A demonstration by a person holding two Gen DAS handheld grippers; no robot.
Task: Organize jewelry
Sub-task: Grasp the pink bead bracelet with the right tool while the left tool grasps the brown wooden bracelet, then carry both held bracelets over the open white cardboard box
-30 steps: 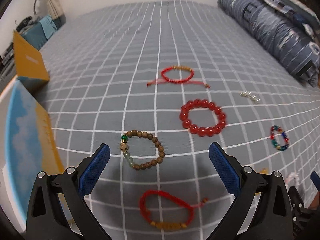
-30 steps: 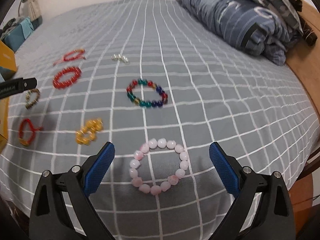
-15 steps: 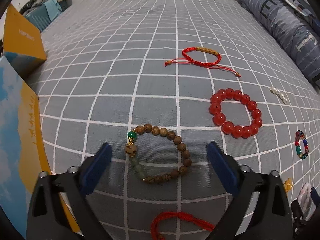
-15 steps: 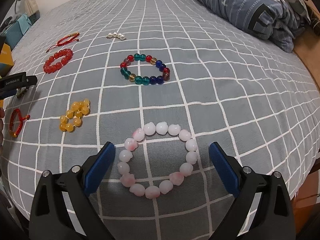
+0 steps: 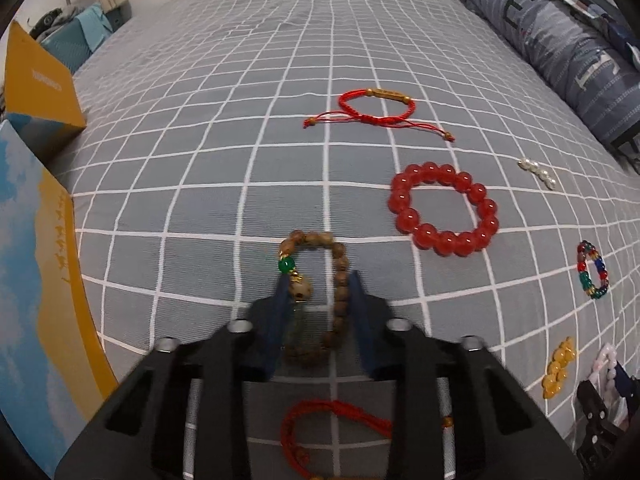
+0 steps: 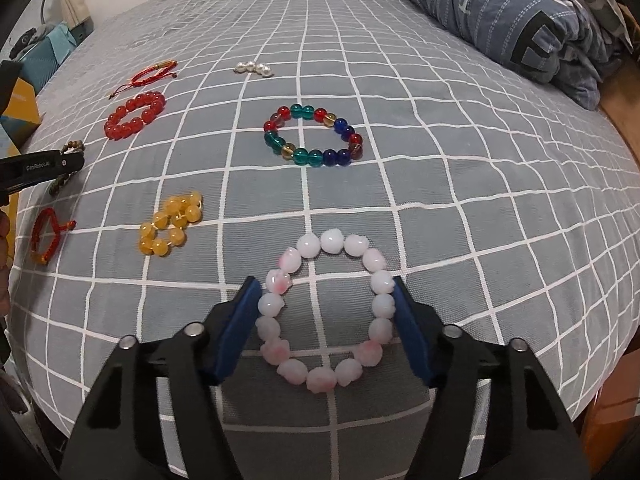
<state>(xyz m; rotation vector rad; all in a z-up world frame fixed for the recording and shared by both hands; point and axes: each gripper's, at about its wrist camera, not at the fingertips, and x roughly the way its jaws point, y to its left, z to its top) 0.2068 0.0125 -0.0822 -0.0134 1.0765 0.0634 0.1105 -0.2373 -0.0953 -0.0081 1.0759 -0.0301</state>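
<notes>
My left gripper (image 5: 319, 280) is closing on the brown wooden bead bracelet (image 5: 340, 280) with a green bead. Its blue pads squeeze the ring into a narrow oval on the grey checked bedsheet (image 5: 200, 160). In the right wrist view my right gripper (image 6: 324, 282) is closing as well. Its pads touch both sides of the pink and white bead bracelet (image 6: 332, 240), which lies flat and still round. The left gripper's black finger (image 6: 40, 166) shows at the left edge of that view.
Also on the sheet lie a red bead bracelet (image 5: 400, 196), two red cord bracelets (image 5: 386, 93) (image 5: 304, 412), pearls (image 5: 536, 170), a multicolour bead bracelet (image 6: 304, 156) and yellow beads (image 6: 168, 224). A blue and orange box (image 5: 36, 280) stands left, a folded quilt (image 6: 520, 12) far right.
Both grippers came down over their bracelets and narrowed from wide open. The left jaws now pinch the wooden bracelet into an oval. The right jaws have reached the pink bracelet's sides.
</notes>
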